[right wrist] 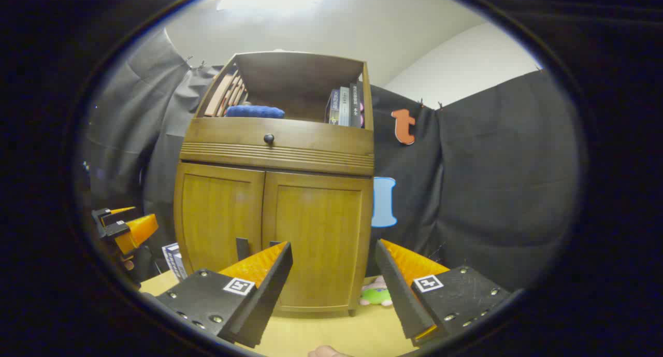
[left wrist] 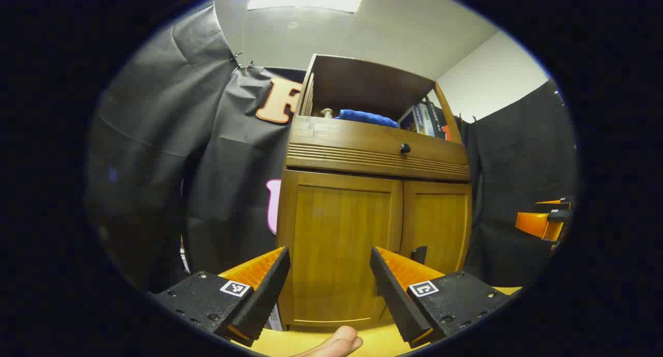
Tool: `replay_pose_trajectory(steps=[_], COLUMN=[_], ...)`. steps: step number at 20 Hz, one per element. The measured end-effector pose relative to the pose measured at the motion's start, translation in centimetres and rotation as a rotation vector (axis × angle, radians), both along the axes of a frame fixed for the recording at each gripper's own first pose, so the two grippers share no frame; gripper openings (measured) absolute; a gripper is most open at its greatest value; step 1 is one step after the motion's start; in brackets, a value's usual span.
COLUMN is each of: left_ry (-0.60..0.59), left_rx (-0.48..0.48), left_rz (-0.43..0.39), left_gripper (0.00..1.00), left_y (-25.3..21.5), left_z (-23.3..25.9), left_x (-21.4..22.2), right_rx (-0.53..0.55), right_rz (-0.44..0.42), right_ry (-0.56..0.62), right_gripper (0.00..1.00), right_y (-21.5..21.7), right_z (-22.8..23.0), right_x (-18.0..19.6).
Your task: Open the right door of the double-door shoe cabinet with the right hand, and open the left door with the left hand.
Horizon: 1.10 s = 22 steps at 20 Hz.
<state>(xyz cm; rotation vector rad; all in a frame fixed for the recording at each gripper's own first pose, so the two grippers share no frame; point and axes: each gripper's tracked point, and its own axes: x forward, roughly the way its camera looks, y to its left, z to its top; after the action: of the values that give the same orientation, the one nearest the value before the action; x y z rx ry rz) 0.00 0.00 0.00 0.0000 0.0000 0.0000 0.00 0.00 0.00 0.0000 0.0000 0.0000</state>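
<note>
the shoe cabinet (right wrist: 274,191) stands on the yellow table (right wrist: 331,331) at 12 o'clock from both tools, its left door (left wrist: 342,248) and right door (right wrist: 316,243) both shut, with small dark handles (right wrist: 242,248) low along the centre seam. the left gripper (left wrist: 330,274) and the right gripper (right wrist: 334,269) each hang short of the doors with fingers spread wide and nothing between them. the likely trouble is a finger catching the wrong handle, since the two sit so near each other, or a hard pull dragging the whole cabinet forward instead of swinging a door.
</note>
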Motion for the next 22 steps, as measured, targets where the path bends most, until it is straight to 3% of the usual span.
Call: replay_pose_trajectory(steps=[4, 5, 11, 15, 17, 22], left_ry=[0.016, 0.018, 0.018, 0.002, -0.007, -0.019], left_rx=[-0.009, -0.009, -0.014, -0.012, -0.012, 0.004], left_rz=[0.005, 0.011, 0.010, 0.004, 0.005, 0.077], left_gripper=[0.92, 0.92, 0.96, 0.95, 0.92, 0.92], left_y=[0.0, 0.1, -0.1, -0.1, 0.2, 2.5], left_z=[-0.5, -0.5, -0.9, -0.6, -0.4, -0.1], left_x=[0.0, 0.1, 0.3, 0.3, 0.4, 0.5], right_rx=[-0.001, -0.009, 0.016, 0.043, 0.051, 0.064], right_rz=[-0.023, -0.031, -0.036, -0.022, 0.024, 0.094], right_ry=[-0.051, -0.056, -0.024, 0.017, 0.038, 0.114], right_gripper=[0.98, 0.94, 0.94, 0.94, 0.94, 0.96], right_y=[-0.4, -0.4, -1.1, -1.0, 0.3, 4.2], right_z=[1.3, 1.4, -0.3, -2.1, -3.2, -6.9], right_x=[-0.6, -0.8, -0.3, 1.8, 3.4, 8.6])
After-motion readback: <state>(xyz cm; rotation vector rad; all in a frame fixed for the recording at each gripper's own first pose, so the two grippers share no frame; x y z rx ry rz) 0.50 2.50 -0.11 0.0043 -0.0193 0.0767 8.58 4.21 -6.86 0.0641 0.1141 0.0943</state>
